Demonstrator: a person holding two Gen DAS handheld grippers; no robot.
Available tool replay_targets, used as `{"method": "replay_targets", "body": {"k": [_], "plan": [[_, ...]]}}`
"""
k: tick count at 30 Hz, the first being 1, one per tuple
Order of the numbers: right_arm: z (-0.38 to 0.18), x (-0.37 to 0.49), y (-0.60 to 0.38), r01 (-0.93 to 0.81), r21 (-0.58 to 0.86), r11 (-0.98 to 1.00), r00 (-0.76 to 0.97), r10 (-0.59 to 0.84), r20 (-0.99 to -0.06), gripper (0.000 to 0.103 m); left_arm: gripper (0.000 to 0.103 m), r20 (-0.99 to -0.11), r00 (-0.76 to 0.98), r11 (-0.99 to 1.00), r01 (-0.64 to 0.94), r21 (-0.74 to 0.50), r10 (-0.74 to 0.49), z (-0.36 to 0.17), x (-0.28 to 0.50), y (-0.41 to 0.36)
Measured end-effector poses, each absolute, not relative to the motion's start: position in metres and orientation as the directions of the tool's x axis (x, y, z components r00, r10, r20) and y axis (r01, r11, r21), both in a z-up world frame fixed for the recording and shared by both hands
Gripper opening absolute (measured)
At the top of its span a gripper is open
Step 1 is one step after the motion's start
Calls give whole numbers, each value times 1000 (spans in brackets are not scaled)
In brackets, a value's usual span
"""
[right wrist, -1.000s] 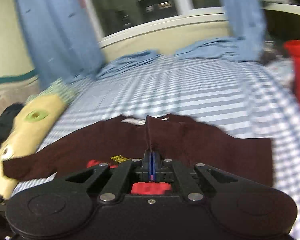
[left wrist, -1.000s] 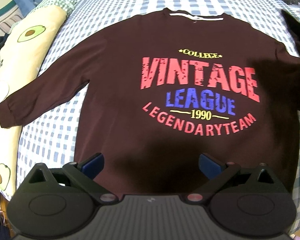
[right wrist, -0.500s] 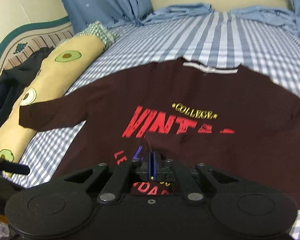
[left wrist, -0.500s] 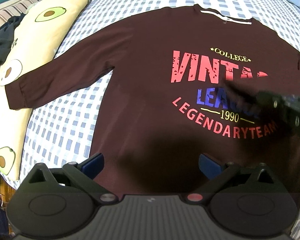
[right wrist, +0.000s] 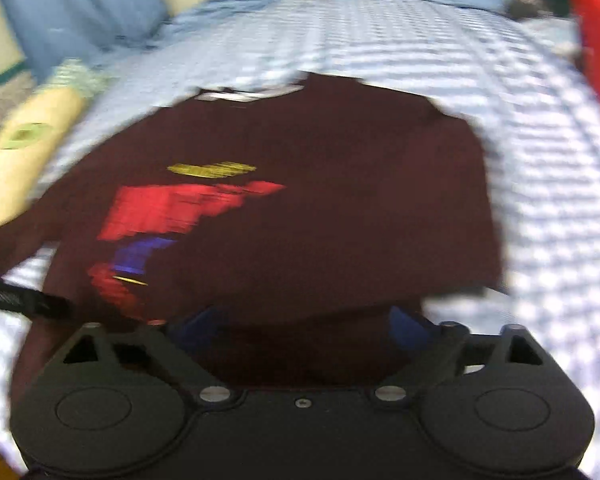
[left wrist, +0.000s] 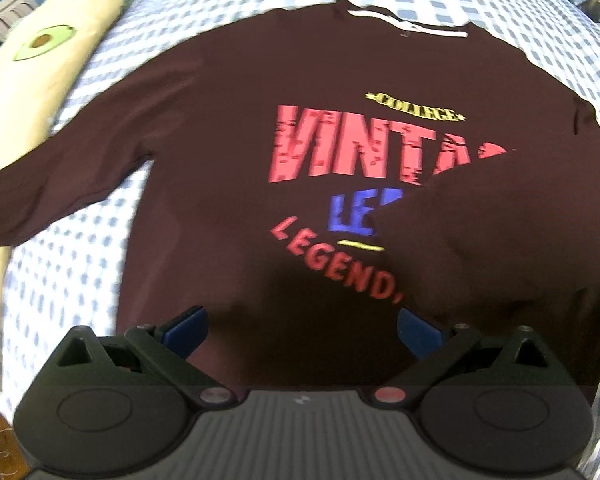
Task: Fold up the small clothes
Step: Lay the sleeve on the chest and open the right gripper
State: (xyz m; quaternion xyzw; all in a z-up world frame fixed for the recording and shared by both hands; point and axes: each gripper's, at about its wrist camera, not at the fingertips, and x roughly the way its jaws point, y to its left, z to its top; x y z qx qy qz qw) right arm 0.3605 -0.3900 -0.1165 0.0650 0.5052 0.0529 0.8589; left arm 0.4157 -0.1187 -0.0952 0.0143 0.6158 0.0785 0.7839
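Avocado pillow (left wrist: 40, 80): a long cream bolster printed with avocados is lying along the left edge of the bed, just beside the sweatshirt's spread sleeve.
Spread sleeve (left wrist: 60, 168): the left-hand sleeve is stretching out flat from the body toward the pillow, its cuff reaching the left edge of the left wrist view.
Bed (left wrist: 68, 280): a blue-and-white checked sheet is carrying everything and showing on all sides of the garment.
Left gripper (left wrist: 302, 330): it is hovering above the hem of the sweatshirt with its blue-padded fingers (left wrist: 184, 326) standing wide apart and gripping nothing.
Sweatshirt (left wrist: 228, 128): a dark maroon long-sleeved top is lying face up in the middle of the bed, neckline away from the cameras, showing "COLLEGE" in yellow, "VINTA…" in red, blue letters below and "LEGEND…" in red.
Folded sleeve (left wrist: 500, 220): the right-hand sleeve is lying folded across the chest, covering the right part of the print.
Right gripper (right wrist: 304, 324): in its own blurred view it is hanging over the lower edge of the sweatshirt (right wrist: 340, 184), its fingers (right wrist: 406, 326) spread well apart and empty.
Curtains (right wrist: 76, 12): blue drapes are hanging beyond the head of the bed.
Red object (right wrist: 596, 28): something bright red is sitting at the far right edge; what it is cannot be told.
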Motion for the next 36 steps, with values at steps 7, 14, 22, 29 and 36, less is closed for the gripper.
{"method": "replay_targets", "body": {"k": [7,14,22,29,36], "plan": [[-141,355,-445,84,-164,983,476,-184,-860,102,102,-972,177,988,-49,148,154,-127,440,-146],[-172,377,-463,56,-275,960,548,-260,-795,102,102,-973,120,980,-46,193,198,-153,452,-164],[-179,383,-461,20,-409,912,652,-322,-686,102,103,-964,67,966,-64,252,256,-168,453,-174],[-175,379,-476,111,-349,931,645,-334,-687,102,103,-965,59,964,-79,252,257,-173,451,-173],[-171,372,-475,133,-241,961,583,-273,-766,102,102,-966,100,967,-114,229,240,-159,440,-154]]}}
